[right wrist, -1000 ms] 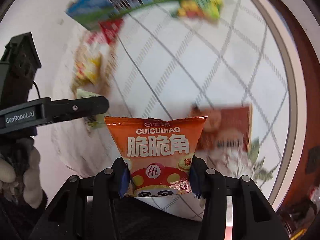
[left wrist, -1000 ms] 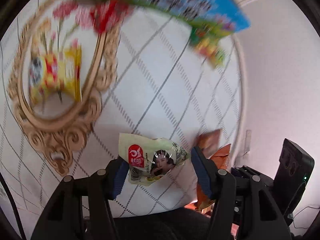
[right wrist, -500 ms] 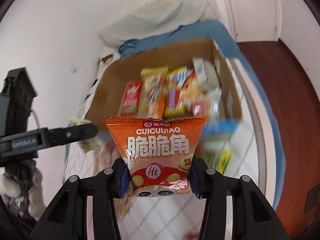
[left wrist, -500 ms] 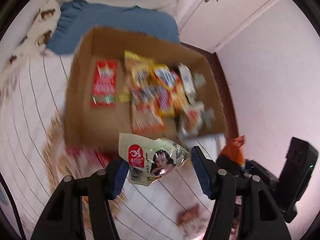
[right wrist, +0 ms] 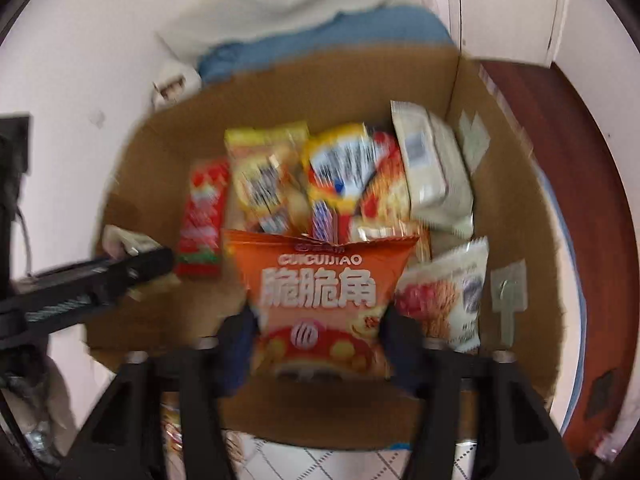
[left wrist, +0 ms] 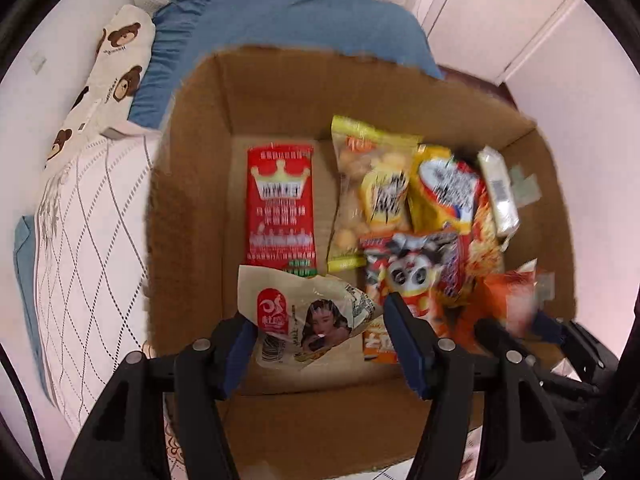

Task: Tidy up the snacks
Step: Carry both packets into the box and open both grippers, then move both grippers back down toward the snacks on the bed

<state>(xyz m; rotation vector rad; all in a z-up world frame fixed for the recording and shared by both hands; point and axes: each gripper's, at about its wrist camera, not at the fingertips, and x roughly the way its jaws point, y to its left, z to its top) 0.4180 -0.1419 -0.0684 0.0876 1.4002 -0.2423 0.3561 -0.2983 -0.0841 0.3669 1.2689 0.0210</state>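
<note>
An open cardboard box [left wrist: 192,200] sits on the bed, and both grippers hang over its near end, pointing down. My left gripper [left wrist: 320,340] has a pale packet with a woman's picture [left wrist: 304,320] between its pads; its jaws are opening, and the pads still touch the packet. My right gripper [right wrist: 318,336] has an orange triangular chip packet [right wrist: 320,288] between its blurred fingers; its jaws are opening too, with the pads still at the packet's sides. In the left wrist view the right gripper [left wrist: 520,320] and its orange packet [left wrist: 500,296] show as a blur at the box's right.
Several snacks lie in the box: a red crown packet [left wrist: 280,204], yellow bags [left wrist: 372,184], a panda bag [left wrist: 412,272], a white packet [left wrist: 498,196]. Its left part is bare cardboard. Around it are a blue pillow [left wrist: 288,24], a bear-print pillow [left wrist: 108,76] and a quilted bedspread [left wrist: 88,248].
Both grippers swept from over the quilted bedspread to above the open box, each carrying its packet. The right fingers now stand a little wider apart and are blurred.
</note>
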